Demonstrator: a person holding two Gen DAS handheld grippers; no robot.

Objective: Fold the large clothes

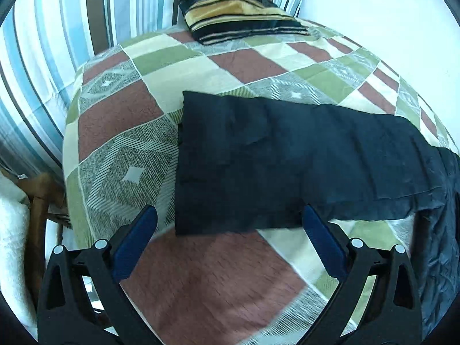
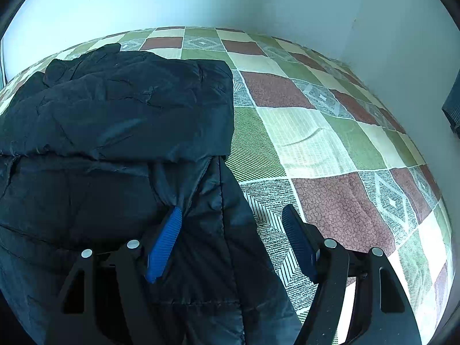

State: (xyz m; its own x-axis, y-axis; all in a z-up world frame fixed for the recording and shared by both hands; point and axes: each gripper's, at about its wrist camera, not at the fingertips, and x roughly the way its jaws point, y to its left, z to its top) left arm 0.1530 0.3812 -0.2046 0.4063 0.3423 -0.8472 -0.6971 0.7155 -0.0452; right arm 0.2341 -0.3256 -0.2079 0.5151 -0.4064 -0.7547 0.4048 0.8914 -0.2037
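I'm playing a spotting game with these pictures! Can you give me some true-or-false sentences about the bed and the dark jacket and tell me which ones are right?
1. The dark navy puffy jacket lies on a bed cover with green, brown and cream checks. True.
2. The left gripper is squeezing the jacket. False: its jaws stand open above the cover, pressing on nothing.
3. A striped black and gold cushion sits at the far end of the bed. True.
4. The right gripper has its jaws shut tight. False: they stand wide apart over the jacket's edge.
5. The jacket is bright red. False: it is dark navy, nearly black.
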